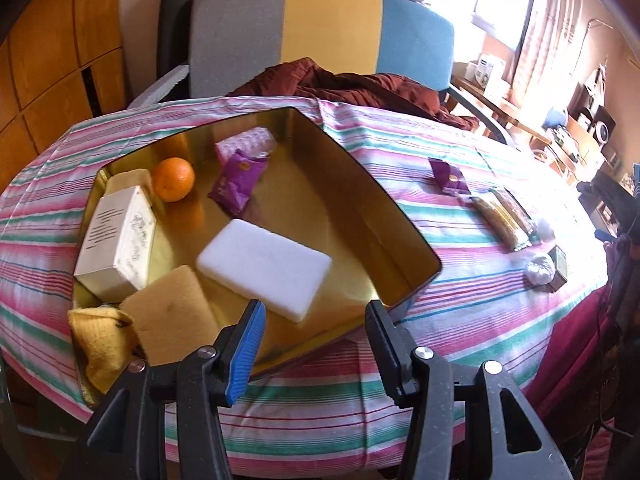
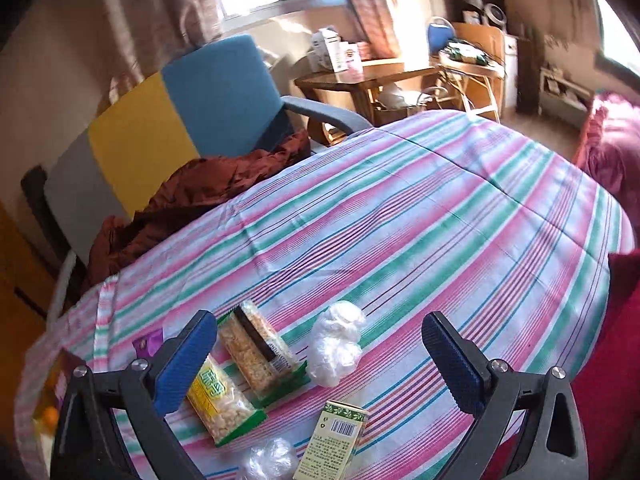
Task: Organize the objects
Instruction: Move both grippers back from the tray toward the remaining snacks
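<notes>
The right gripper is held open and empty above the worktop, its jaws spread wide. Just ahead, toward its left jaw, two snack packets are laid side by side, their long axes running away from the gripper; a crumpled plastic bag is seen between the jaws, and a small green box lies nearer, below. The left gripper is likewise open and empty, poised over the near rim of the gold tin, in which a white sponge lies just ahead. The loose packets are judged nearer the right gripper.
</notes>
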The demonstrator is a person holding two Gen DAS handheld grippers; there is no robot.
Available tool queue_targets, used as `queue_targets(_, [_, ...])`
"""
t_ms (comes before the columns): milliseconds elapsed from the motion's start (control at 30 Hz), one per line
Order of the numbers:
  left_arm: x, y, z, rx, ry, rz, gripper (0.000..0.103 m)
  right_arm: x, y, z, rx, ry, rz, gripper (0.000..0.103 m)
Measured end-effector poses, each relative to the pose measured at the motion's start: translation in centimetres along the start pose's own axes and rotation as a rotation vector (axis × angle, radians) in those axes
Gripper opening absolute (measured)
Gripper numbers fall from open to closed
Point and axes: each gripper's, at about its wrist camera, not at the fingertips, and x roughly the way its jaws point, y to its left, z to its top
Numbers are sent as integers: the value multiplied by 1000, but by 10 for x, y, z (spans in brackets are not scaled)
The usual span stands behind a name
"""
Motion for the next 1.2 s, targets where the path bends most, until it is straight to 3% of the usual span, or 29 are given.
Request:
queue_targets(133, [5, -13, 0, 38, 14, -9, 52, 5, -24, 2, 133, 34, 34, 103])
queue_targets(267, [8, -23, 1, 56, 29, -26, 52, 10, -29, 1, 173, 61, 55, 103])
queue_targets(767, [14, -55, 14, 117, 35, -83, 52, 24, -12, -8, 89, 145, 77, 103])
queue_targets(1200, [24, -90, 54, 154, 15, -143, 52, 26, -3, -9, 43, 162, 86, 103])
